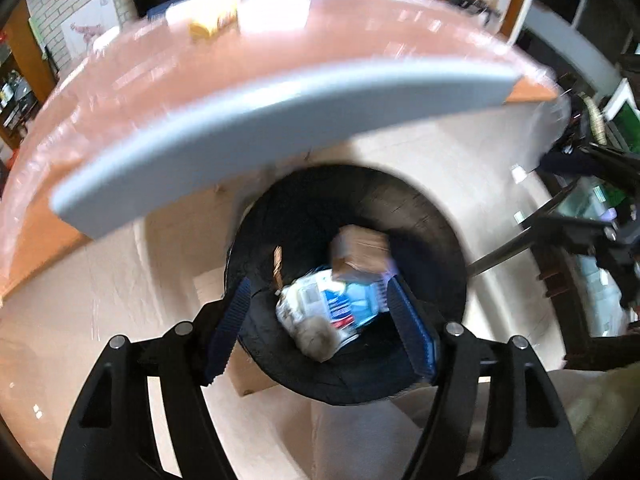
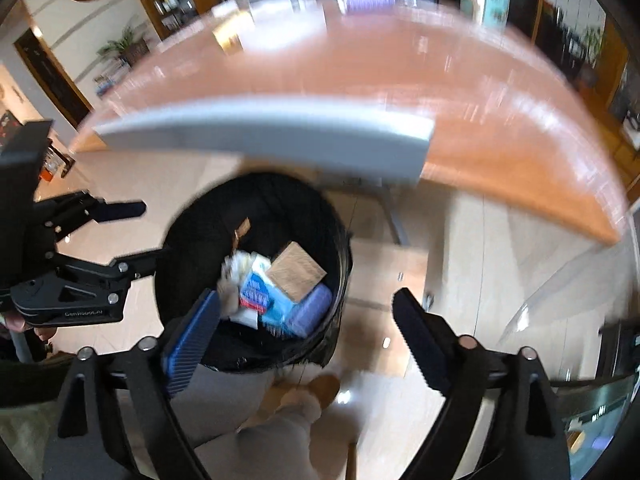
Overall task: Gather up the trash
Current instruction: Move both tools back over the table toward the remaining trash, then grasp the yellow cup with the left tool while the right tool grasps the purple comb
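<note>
Both grippers over the bin (image 2: 256, 272) on the floor, near the table (image 2: 480, 120) edge. Left gripper (image 1: 316, 320) jaws spread, nothing betw. them; right gripper (image 2: 308, 340) jaws wide, empty too. Trash sits inside – box (image 2: 296, 272), blue pack (image 2: 260, 292), purple pack (image 2: 312, 308). Best move: lift clear w/o snagging the liner, then head to the far items on the table – blurred, can't ID them.

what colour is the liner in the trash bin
Black: the liner covers the bin's rim and inside wall. The right wrist view shows it best.
</note>
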